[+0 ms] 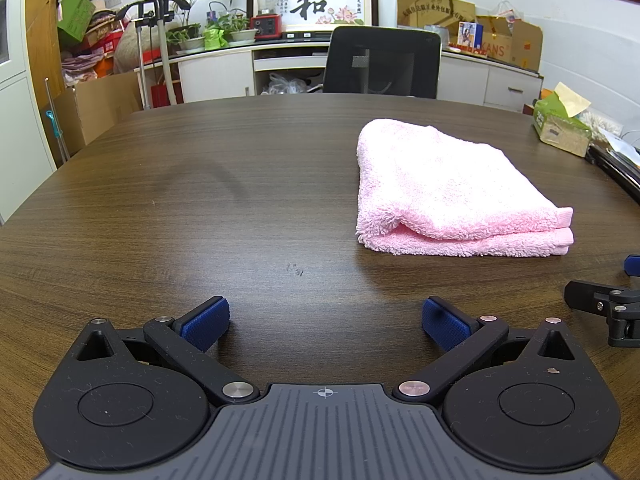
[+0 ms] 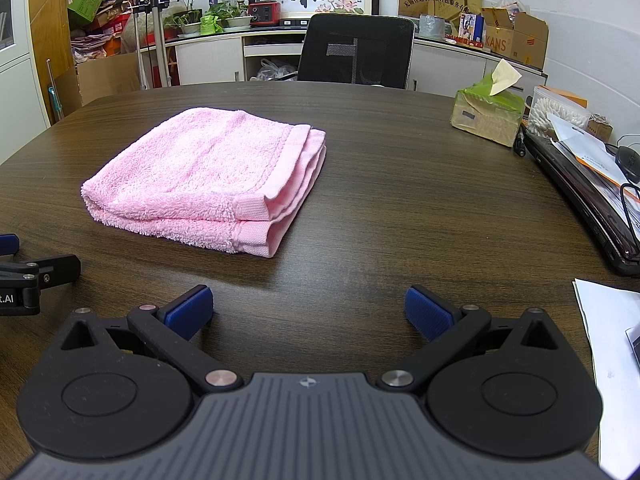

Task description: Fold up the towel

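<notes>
Right hand-held gripper point(image 2: 308, 312) low over dark wood desk point(image 2: 400, 184), blue pads spread wide, nothing between them. Pink towel point(image 2: 208, 180) folded in layers, lying ahead-left, apart from gripper. Left hand-held gripper point(image 2: 24, 276) partly visible at left edge. Tissue box point(image 2: 486, 114) far right

Towel point(image 2: 208, 180) on table point(image 2: 400, 160) — chair point(image 2: 356, 48) behind.

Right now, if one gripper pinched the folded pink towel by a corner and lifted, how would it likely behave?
The pink towel would probably droop and unfold: it lies in loose stacked layers with nothing holding them. Its fluffy pile suggests it is light and easy to grip, unlikely to slip. Pushed across the table, it would likely bunch rather than slide as a block. Both grippers, left and right, are open and clear of it.
</notes>
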Action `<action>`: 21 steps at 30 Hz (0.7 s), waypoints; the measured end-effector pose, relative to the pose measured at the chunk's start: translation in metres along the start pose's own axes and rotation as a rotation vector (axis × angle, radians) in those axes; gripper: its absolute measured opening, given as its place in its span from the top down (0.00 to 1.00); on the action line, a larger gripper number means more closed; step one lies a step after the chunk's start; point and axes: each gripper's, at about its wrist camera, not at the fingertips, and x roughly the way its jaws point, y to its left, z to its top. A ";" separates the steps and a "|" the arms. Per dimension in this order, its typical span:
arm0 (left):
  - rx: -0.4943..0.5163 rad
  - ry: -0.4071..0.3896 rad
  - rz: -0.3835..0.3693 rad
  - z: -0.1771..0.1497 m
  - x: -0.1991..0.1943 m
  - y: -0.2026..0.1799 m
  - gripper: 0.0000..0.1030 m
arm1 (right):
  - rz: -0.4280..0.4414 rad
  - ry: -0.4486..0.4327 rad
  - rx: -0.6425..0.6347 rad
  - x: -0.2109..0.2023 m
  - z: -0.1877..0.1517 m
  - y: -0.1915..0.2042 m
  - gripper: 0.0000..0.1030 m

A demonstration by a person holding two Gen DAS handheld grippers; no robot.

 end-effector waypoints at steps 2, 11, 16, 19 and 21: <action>0.005 0.000 -0.007 -0.001 0.000 0.002 0.00 | 0.003 0.000 -0.002 -0.002 0.000 0.000 0.00; -0.006 -0.001 0.012 0.003 0.008 0.018 0.00 | -0.038 -0.027 0.088 -0.010 0.004 -0.022 0.00; -0.020 -0.001 0.027 0.005 0.010 0.033 0.00 | -0.064 -0.036 0.139 -0.010 0.006 -0.037 0.00; -0.038 -0.001 0.048 0.007 0.011 0.046 0.00 | -0.121 -0.046 0.142 -0.009 0.007 -0.044 0.00; -0.054 -0.001 0.067 0.009 0.012 0.056 0.00 | -0.158 -0.045 0.144 -0.008 0.007 -0.049 0.00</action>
